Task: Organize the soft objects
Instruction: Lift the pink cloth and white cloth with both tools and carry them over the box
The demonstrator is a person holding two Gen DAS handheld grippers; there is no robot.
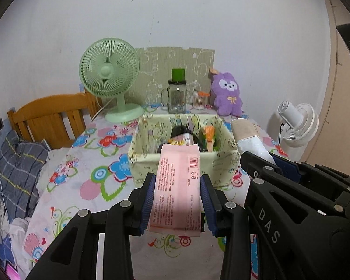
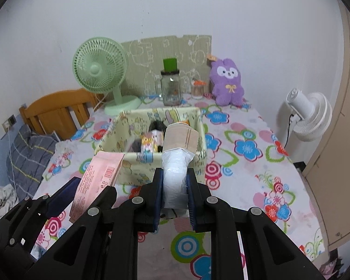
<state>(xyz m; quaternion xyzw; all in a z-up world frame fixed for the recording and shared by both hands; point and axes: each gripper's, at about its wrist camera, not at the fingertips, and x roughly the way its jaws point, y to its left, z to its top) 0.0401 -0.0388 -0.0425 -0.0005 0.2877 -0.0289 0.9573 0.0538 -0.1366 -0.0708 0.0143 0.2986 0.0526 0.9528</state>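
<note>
A plain white wall (image 1: pixel 175 11) backs a wooden headboard (image 1: pixel 51 116) and floral-clothed table (image 2: pixel 245 163).

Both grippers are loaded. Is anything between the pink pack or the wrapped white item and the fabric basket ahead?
Nothing visible blocks either path. The pink pack in the left gripper and the wrapped white item in the right gripper sit just short of the fabric basket's near wall. The basket is open-topped but already holds several small items.

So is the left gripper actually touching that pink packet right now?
Touching. In the left wrist view both blue pads of the left gripper press flat against the long sides of the pink packet, with no gap visible on either side.
</note>
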